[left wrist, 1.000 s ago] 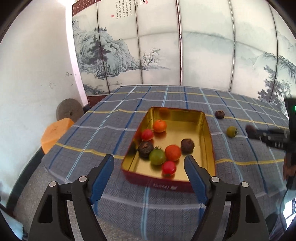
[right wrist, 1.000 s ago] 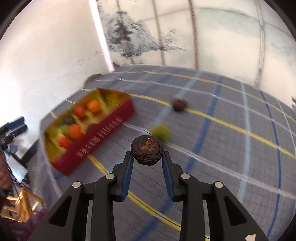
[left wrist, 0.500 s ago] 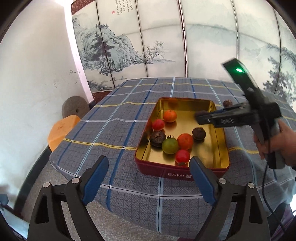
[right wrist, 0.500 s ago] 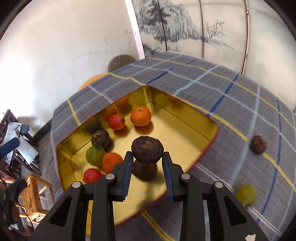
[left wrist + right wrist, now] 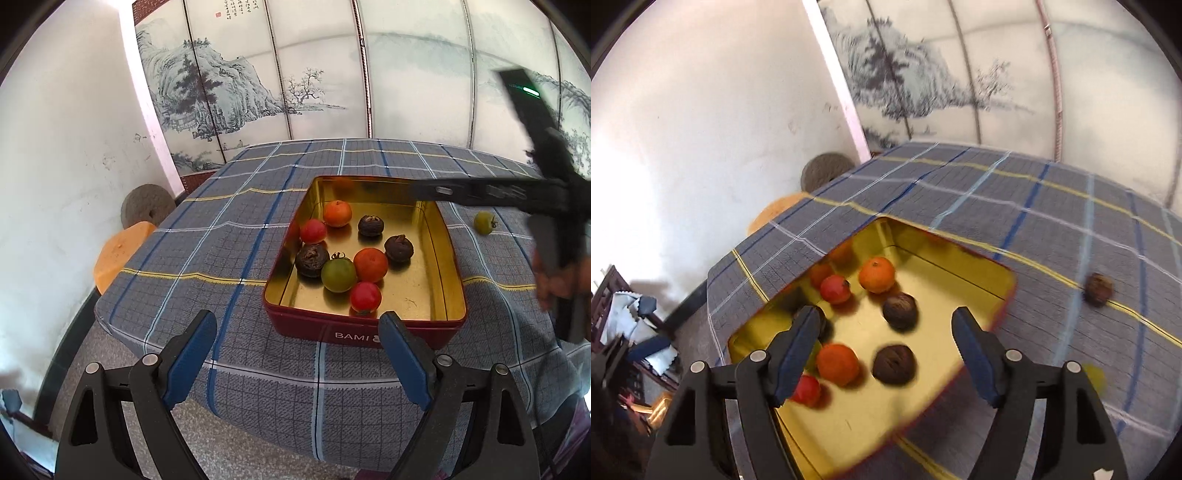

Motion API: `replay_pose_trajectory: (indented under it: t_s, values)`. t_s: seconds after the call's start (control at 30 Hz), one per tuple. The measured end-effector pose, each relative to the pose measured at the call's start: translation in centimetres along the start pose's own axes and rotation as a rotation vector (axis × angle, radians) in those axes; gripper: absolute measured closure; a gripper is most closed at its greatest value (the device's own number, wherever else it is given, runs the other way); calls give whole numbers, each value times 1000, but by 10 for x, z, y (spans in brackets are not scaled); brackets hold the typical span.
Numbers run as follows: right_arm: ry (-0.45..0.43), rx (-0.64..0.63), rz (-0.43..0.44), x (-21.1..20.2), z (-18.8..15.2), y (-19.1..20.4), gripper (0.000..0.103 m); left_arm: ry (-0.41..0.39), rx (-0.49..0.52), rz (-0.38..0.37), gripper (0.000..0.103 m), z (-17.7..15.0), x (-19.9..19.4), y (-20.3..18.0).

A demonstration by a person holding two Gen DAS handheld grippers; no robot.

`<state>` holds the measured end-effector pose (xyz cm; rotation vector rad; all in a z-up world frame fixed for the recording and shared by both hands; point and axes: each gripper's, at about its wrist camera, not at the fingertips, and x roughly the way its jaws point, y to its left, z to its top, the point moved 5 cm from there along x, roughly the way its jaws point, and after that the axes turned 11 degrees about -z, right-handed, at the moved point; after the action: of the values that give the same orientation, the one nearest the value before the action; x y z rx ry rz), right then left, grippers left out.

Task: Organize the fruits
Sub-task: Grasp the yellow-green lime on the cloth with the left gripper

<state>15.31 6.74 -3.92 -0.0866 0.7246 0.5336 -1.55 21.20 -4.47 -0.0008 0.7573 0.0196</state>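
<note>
A red tin with a gold inside (image 5: 424, 332) stands on the plaid tablecloth and holds several fruits: orange, red, green and three dark brown ones. The newest dark brown fruit (image 5: 371, 225) lies near the tin's far end; it also shows in the right wrist view (image 5: 899, 310). My right gripper (image 5: 886, 328) is open and empty above the tin (image 5: 1004, 295); from the left wrist view it (image 5: 417, 190) hangs over the tin's far right corner. My left gripper (image 5: 297, 336) is open and empty in front of the tin. A green fruit (image 5: 484, 222) and a dark brown fruit (image 5: 1099, 289) lie on the cloth outside the tin.
The table (image 5: 221, 236) has its near edge just beyond my left fingers. An orange stool (image 5: 118, 251) and a round stone disc (image 5: 146, 210) stand by the white wall at left. A painted folding screen (image 5: 332, 74) stands behind the table.
My right gripper opened and let the dark brown fruit fall into the tin, then drew back to the right. My left gripper pulled back a little from the tin.
</note>
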Motion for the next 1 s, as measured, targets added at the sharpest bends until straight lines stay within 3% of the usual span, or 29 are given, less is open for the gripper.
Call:
replay_pose_trajectory:
  t_s: [0.07,0.13,0.33,0.43,0.53,0.7,0.87,0.93,1.0]
  values:
    - [-28,-5,-58,-19,-18,-21,16,3,10,-3,14,1,-1,-3]
    - [-26,-23,-147,-31,-34,-47,12,-1,28,1,14,3,-1,-9]
    - [53,47,-362,-54,-79,-144,11,-8,92,-22,14,14,-2,-32]
    - [94,117,-505,-64,-97,-201,6,-7,150,-63,14,25,0,-56]
    - [141,185,-594,-65,-114,-242,5,-12,216,-115,14,38,5,-83]
    - [136,311,-566,-74,-131,-272,5,20,292,-296,14,70,26,-142]
    - [136,313,-520,-72,-130,-274,5,52,297,-428,15,109,64,-190]
    - [140,317,-502,-70,-131,-273,5,72,328,-428,20,120,85,-210]
    - [141,322,-491,-68,-130,-272,5,120,364,-420,40,127,111,-227]
